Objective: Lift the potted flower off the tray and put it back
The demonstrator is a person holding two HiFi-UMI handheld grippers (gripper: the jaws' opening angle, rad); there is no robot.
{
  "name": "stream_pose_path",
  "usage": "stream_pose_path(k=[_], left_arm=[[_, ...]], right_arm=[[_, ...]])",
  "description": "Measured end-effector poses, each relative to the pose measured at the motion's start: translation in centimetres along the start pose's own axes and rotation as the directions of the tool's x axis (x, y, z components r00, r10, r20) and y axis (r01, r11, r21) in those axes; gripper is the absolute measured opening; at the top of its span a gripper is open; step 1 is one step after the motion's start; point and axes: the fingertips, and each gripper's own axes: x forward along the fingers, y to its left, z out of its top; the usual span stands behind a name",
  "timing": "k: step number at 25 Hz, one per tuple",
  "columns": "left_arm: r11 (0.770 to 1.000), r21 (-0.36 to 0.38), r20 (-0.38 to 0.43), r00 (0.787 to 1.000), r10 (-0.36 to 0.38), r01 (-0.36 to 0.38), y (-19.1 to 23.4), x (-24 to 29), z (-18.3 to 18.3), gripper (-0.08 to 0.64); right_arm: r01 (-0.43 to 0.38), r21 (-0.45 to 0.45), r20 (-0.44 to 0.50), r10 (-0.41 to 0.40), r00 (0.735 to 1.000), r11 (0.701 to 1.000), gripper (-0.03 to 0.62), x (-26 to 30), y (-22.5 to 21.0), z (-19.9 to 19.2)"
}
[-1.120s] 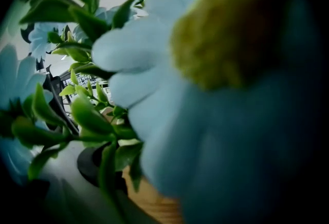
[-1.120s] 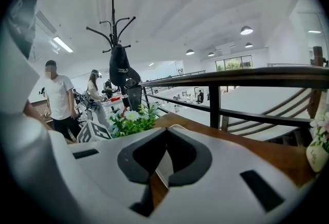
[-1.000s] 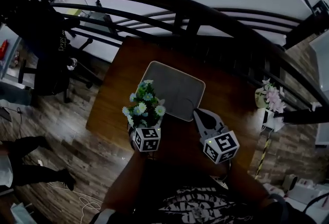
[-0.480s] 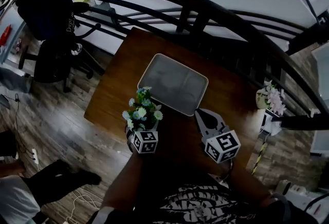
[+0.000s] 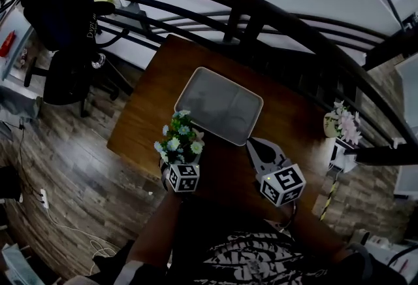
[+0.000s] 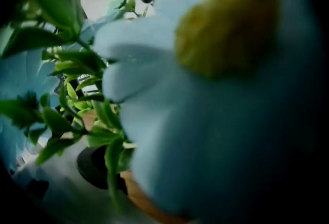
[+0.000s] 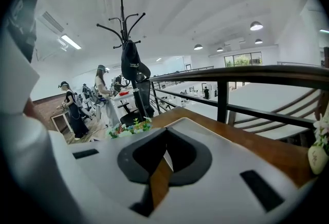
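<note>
The potted flower point(image 5: 177, 142) stands upright, with its long axis vertical and its blooms facing up toward the head view. It is off the tray point(image 5: 219, 106), at that tray's 7 o'clock, near the front left edge of the desk point(image 5: 295, 114). The blooms are soft, pale blue-white daisy shapes with yellow centres, set among narrow glossy green leaves. They cover the pot from above.

The left hand-held gripper point(image 5: 179, 162) grasps the plant from 6 o'clock. In the left gripper view, one blurred bloom point(image 6: 231, 89) fills most of the frame and covers the jaws.

The tray is a flat grey rectangle with rounded corners, a matte surface and a thin pale raised rim. Its long axis runs from 10 o'clock to 4 o'clock.

The right hand-held gripper point(image 5: 251, 144) is clenched on nothing, with its white tips point(image 7: 165, 138) touching. It points to 11 o'clock, just beside the tray's near right corner.

The desk is smooth dark brown wood.
</note>
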Motion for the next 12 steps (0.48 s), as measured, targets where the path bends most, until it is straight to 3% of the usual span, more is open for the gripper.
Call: stream_pose_path(k=[6, 12], left_arm=[[1.000, 0.003, -0.013, 1.000, -0.001, 0.001, -0.2, -1.5, -1.0, 0.526], [0.998, -0.060, -0.015, 0.999, 0.035, -0.036, 0.7, -4.3, -2.6, 0.525]], right_arm=[[-0.009, 0.001, 0.004, 0.009, 1.000, 1.000, -0.002, -0.6, 0.3, 0.0], [-0.031, 0.003, 0.011, 0.030, 0.999, 1.000, -0.002, -0.3, 1.0, 0.0]])
